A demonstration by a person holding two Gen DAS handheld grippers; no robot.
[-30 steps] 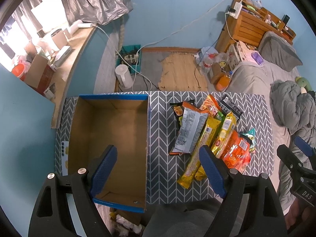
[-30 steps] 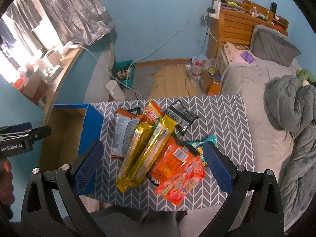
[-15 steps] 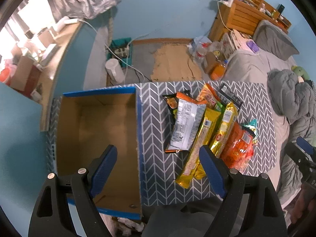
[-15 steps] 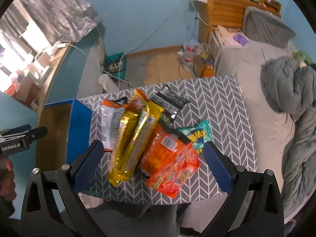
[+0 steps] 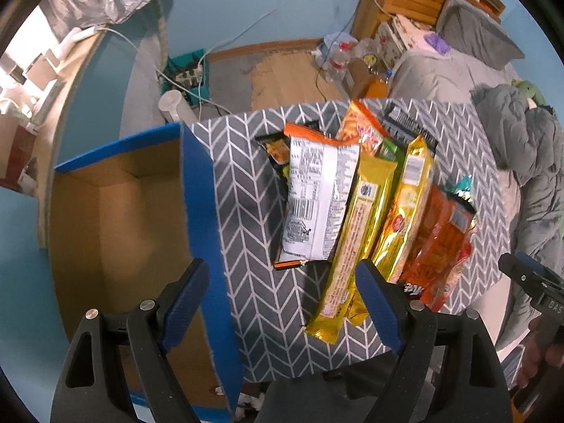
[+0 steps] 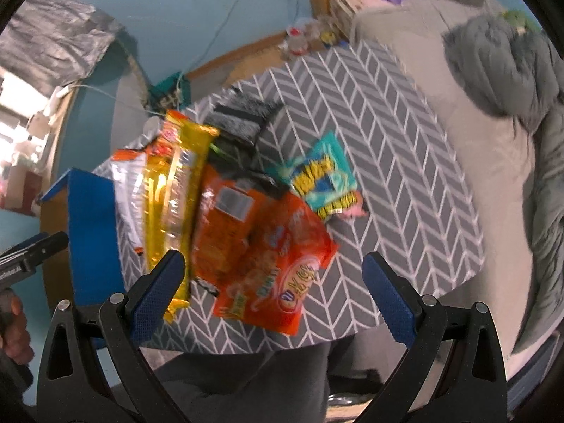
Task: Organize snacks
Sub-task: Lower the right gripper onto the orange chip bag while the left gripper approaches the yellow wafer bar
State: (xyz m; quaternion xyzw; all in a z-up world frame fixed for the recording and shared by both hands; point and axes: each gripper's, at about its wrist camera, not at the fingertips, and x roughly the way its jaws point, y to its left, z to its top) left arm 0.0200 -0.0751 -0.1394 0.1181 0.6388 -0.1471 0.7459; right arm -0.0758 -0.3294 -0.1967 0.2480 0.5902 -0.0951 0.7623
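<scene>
Snacks (image 5: 356,208) crowd beside the blue-edged box (image 5: 197,211); left tongs (image 5: 282,299) and right tongs (image 6: 271,296) spread wide, empty.

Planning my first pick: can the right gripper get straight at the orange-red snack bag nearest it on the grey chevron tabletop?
Probably yes. The right gripper hangs just above the orange-red snack bag, jaws open wide and empty. That bag lies on top of the pile's near edge, with nothing over it.

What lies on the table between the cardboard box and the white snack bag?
Only bare chevron tablecloth separates the cardboard box from the white snack bag, seen in the left wrist view.
</scene>
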